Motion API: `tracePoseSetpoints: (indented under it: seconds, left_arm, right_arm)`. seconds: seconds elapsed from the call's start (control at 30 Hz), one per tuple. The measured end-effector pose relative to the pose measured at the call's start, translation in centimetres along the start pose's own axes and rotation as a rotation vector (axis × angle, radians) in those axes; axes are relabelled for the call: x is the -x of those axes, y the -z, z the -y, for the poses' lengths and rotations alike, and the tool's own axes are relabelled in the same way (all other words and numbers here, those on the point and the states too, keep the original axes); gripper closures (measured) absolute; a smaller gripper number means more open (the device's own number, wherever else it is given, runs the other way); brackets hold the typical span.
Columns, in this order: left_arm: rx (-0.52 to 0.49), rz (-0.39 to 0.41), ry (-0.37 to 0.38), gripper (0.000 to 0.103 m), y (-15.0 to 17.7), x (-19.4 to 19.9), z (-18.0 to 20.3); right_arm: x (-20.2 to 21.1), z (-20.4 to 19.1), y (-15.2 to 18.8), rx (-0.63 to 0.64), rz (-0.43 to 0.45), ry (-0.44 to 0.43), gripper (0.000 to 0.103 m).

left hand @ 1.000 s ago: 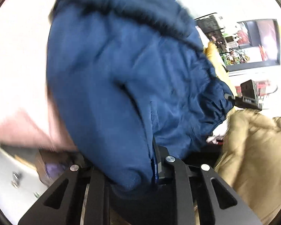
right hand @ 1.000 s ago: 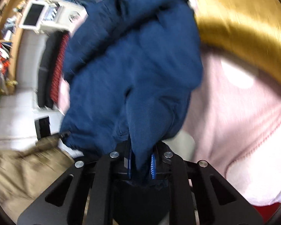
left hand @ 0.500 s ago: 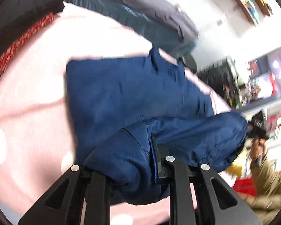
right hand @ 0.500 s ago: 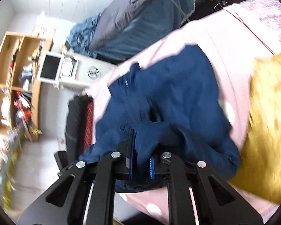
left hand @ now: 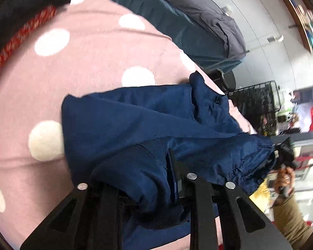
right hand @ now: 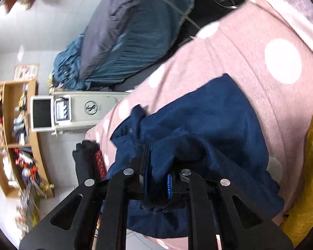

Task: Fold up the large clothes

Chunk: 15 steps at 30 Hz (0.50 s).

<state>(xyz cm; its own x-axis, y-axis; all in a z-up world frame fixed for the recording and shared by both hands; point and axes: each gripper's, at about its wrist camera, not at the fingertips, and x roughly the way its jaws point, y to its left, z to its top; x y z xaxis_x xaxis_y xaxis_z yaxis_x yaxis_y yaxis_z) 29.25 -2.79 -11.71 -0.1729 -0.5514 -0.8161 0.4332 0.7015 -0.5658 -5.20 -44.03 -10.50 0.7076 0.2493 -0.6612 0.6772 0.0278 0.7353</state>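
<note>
1. Navy jacket (left hand: 135,120) lies on the pink dotted blanket (left hand: 52,79), centre frame.
2. Left gripper (left hand: 148,177) clamps a jacket fold at 6 o'clock.
3. Right gripper (right hand: 156,177) clamps jacket fabric at 6 o'clock.

Navy garment (left hand: 135,120); pink blanket (left hand: 89,58), white dots; mustard fabric (right hand: 311,166); black tools.

Bed, pink blanket (left hand: 98,62) with white dots: navy garment (left hand: 125,125) lies at centre; mustard fabric (right hand: 311,166) at 3 o'clock.
</note>
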Motion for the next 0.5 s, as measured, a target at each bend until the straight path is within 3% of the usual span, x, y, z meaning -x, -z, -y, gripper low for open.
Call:
tracePoseSetpoints:
  seconds: [0.07, 0.2, 0.23, 0.27, 0.3, 0.37, 0.43, 0.5]
  left_arm:
    - [0.08, 0.0, 0.094, 0.071, -0.1, 0.4, -1.3]
    - [0.197, 0.054, 0.24, 0.056, 0.3, 2.8, -3.3]
    - [0.201, 0.094, 0.24, 0.045, 0.4, 4.0, -3.6]
    - [0.197, 0.159, 0.209, 0.027, 0.6, 5.6, -3.8]
    - [0.197, 0.232, 0.171, 0.02, 0.8, 7.3, -4.0]
    - [0.192, 0.317, 0.135, 0.014, 1.3, 9.5, -4.2]
    - [0.146, 0.309, 0.106, 0.014, 1.7, 10.4, -3.8]
    - [0.085, 0.288, 0.03, 0.014, 2.9, 9.8, -2.8]
  right_arm:
    - [-0.4, 1.5, -0.3, -0.076, -0.01, -0.045, 0.083]
    - [0.2, 3.8, -0.9, -0.244, 0.005, -0.227, 0.056]
    - [0.4, 4.0, -0.9, -0.258, 0.012, -0.252, 0.048]
    - [0.8, 3.9, -1.0, -0.265, 0.022, -0.277, 0.046]
    - [1.4, 3.7, -1.0, -0.254, 0.031, -0.284, 0.044]
    - [2.7, 2.3, -1.1, -0.156, 0.051, -0.218, 0.044]
    - [3.8, 0.6, -0.6, 0.001, 0.083, -0.059, 0.043]
    - [4.1, -0.9, 0.5, 0.167, 0.11, 0.121, 0.043]
